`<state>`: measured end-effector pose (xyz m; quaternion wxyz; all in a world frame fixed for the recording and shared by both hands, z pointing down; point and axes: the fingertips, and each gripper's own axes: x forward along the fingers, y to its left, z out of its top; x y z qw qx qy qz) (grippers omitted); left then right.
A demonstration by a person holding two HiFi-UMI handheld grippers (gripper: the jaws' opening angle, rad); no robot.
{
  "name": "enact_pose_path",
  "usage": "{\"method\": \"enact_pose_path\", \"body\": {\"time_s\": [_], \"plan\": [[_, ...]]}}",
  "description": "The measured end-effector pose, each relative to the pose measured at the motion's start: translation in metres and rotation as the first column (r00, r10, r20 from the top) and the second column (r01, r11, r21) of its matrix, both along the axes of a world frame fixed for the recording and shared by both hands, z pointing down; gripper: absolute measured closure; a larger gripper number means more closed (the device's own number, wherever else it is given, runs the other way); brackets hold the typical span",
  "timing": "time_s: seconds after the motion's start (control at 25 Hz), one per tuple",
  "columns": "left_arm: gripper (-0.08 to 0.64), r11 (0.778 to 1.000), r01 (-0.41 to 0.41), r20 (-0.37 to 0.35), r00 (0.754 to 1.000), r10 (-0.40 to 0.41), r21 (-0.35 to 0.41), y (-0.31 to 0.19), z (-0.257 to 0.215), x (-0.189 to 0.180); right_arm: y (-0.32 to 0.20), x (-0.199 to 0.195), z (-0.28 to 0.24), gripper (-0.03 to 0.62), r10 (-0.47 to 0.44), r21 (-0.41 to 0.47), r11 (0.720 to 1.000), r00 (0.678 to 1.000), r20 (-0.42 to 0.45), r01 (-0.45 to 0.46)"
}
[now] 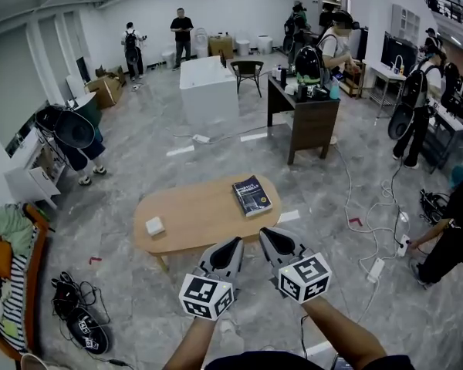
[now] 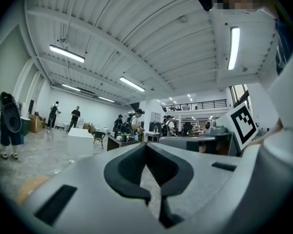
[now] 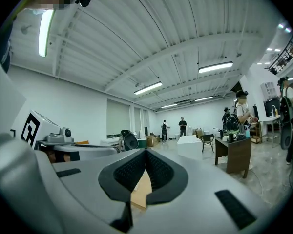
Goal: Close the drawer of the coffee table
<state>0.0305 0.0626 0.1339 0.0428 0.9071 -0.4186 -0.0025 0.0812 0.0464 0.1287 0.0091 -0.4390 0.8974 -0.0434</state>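
The oval wooden coffee table [image 1: 201,214] stands on the grey floor just ahead of me, with a dark book [image 1: 251,195] at its right end and a small white box [image 1: 154,226] at its left. No drawer shows from the head view. My left gripper [image 1: 235,242] and right gripper [image 1: 265,233] hover side by side over the table's near edge, both shut and empty. In the left gripper view the left gripper [image 2: 145,147] points across the room. Below the tip of the right gripper [image 3: 145,152], a strip of the tabletop [image 3: 139,191] shows.
A dark desk [image 1: 312,118], a white block [image 1: 208,83] and a chair [image 1: 247,72] stand farther back. Cables and a power strip [image 1: 376,270] lie on the floor at right, near a crouching person [image 1: 455,230]. A bag with cables [image 1: 81,322] lies at left.
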Motion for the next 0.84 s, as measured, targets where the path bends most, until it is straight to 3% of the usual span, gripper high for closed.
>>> {"method": "enact_pose_path", "body": {"time_s": [0.84], "plan": [[0.558, 0.999, 0.039, 0.0, 0.999, -0.039, 0.018, 0.073, 0.002, 0.017, 0.067, 0.018, -0.001, 0.581, -0.04, 0.034, 0.999, 0.999, 0.009, 0.039]]}}
